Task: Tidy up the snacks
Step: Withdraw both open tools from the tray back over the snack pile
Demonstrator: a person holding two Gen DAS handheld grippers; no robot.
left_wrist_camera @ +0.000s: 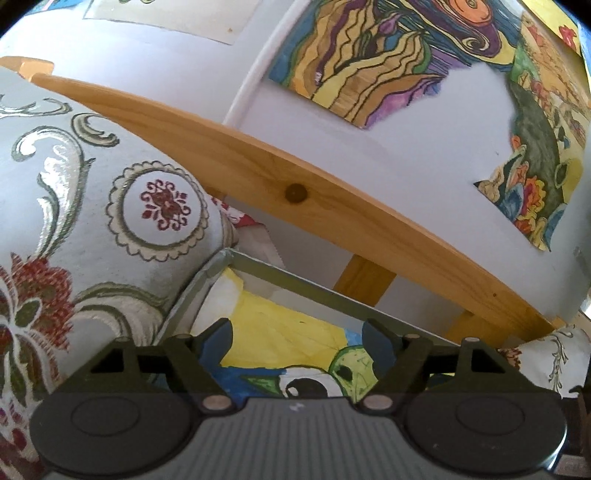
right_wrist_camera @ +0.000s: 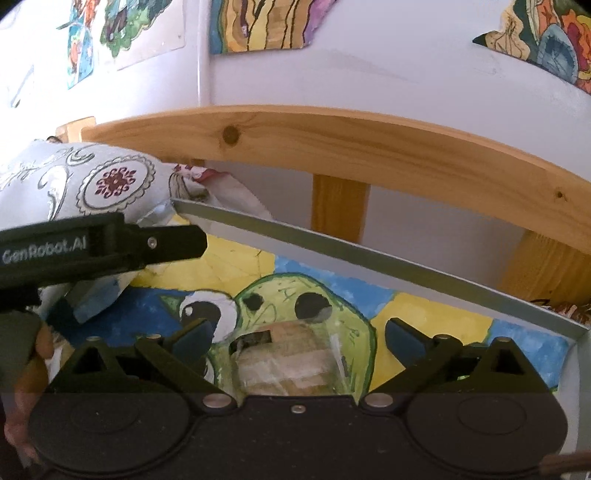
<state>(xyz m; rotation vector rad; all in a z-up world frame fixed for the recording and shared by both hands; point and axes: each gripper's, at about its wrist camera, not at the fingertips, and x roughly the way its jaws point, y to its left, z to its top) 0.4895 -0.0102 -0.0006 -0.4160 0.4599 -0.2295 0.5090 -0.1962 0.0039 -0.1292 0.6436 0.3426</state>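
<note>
Right wrist view looks down on a grey tray [right_wrist_camera: 369, 251] lined with a painted sheet [right_wrist_camera: 332, 295] showing a green creature on blue and yellow; the right hand-held gripper [right_wrist_camera: 299, 338] hangs over the tray with its jaws spread wide, and a clear-wrapped snack pack [right_wrist_camera: 284, 362] of pale brown pieces lies on the sheet between its blue fingertips [right_wrist_camera: 404, 338], touched by neither; the left hand-held gripper [right_wrist_camera: 155, 243] reaches over the tray's near-left corner, held by a hand [right_wrist_camera: 33, 354]; a patterned cushion [right_wrist_camera: 74, 181] presses against that same corner; behind the tray runs a wooden rail [right_wrist_camera: 332, 136], and beyond it a white wall with coloured drawings [right_wrist_camera: 266, 26]. Left wrist view shows the left hand-held gripper [left_wrist_camera: 297, 338] with jaws apart and nothing between them, above the tray's painted sheet [left_wrist_camera: 280, 332], the cushion [left_wrist_camera: 92, 206] close beside it.
</note>
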